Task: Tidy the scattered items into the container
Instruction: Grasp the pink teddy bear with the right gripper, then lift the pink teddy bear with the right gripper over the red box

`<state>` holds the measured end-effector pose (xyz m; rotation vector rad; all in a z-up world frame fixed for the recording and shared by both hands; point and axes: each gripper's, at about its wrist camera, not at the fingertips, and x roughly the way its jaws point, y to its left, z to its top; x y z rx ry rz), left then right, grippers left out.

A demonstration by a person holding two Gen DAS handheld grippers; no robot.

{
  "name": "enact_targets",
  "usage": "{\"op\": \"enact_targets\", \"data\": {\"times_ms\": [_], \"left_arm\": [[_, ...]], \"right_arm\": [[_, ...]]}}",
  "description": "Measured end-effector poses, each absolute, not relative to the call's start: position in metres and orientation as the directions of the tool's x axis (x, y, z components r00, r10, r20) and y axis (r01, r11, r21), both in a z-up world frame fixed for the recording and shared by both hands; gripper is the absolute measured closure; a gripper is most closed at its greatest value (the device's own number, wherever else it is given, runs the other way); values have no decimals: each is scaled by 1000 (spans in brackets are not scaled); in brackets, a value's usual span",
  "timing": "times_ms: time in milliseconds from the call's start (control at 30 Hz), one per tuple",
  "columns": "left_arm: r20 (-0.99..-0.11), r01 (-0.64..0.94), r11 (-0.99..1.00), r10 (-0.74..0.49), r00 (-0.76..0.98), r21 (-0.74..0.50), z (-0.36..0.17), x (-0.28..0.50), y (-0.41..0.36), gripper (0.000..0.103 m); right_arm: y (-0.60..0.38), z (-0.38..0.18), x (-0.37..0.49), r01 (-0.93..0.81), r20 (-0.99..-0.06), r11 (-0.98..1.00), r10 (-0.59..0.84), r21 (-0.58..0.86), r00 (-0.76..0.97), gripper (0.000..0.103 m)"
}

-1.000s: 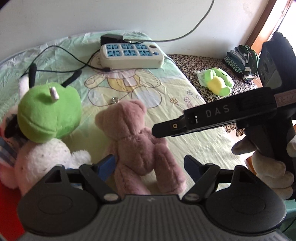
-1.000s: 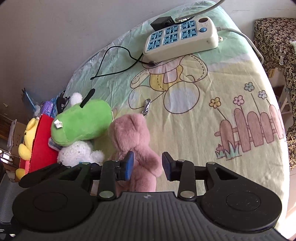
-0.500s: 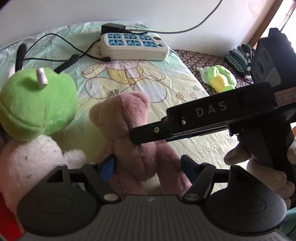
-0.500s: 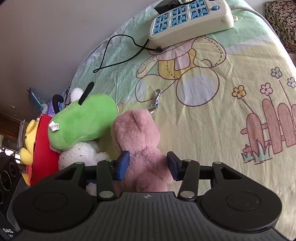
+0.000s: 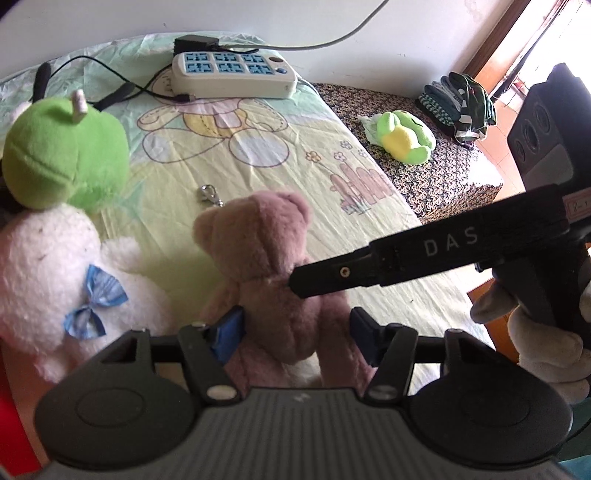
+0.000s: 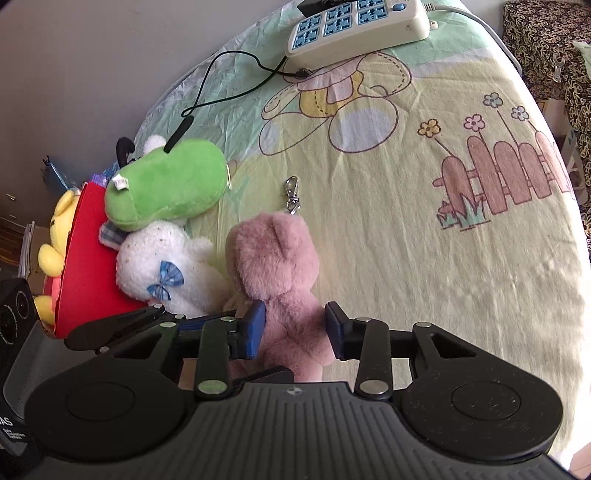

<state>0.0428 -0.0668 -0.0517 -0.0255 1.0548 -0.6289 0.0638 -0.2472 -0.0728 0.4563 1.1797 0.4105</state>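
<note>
Moved: both tongs have come closer around the pink bear since 1 second ago.
Left tongs: low over the bed, spread wide, bear between its blue pads.
Right tongs: spread too, a blue pad on each side of the bear's body, reaching in from the right.
Bear: soft and fuzzy, sitting up beside the white fluffy toy.
Green toy: smooth, round, on top of the white one.

The bear sat on the bed, bunny just to its left, power strip way behind, keyring clip by its head.
</note>
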Motion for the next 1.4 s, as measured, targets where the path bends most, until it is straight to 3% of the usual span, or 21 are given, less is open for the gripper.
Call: {"op": "enact_targets", "data": {"times_ms": [133, 233, 500, 833, 1133, 1400], "left_arm": [[-804, 478, 827, -486, 343, -296, -53, 44, -69, 31], [-803, 487, 826, -482, 350, -284, -55, 42, -70, 30], [-787, 471, 830, -492, 371, -298, -46, 36, -65, 37], [-660, 509, 772, -613, 434, -382, 9, 14, -32, 37], [-594, 579, 716, -676, 437, -389, 38, -2, 26, 38], [-482, 616, 698, -708, 516, -365, 86, -21, 108, 38]], "right_arm": [[-242, -73, 64, -67, -790, 858, 497, 509, 359, 51], [-241, -78, 68, -43, -779, 843, 513, 536, 360, 50], [-234, -68, 58, -45, -766, 826, 541, 562, 347, 65], [-216, -4, 29, -95, -720, 824, 538, 558, 439, 75], [-166, 38, 2, -71, -680, 846, 472, 529, 562, 77], [-94, 91, -25, -141, -597, 865, 442, 482, 669, 77]]}}
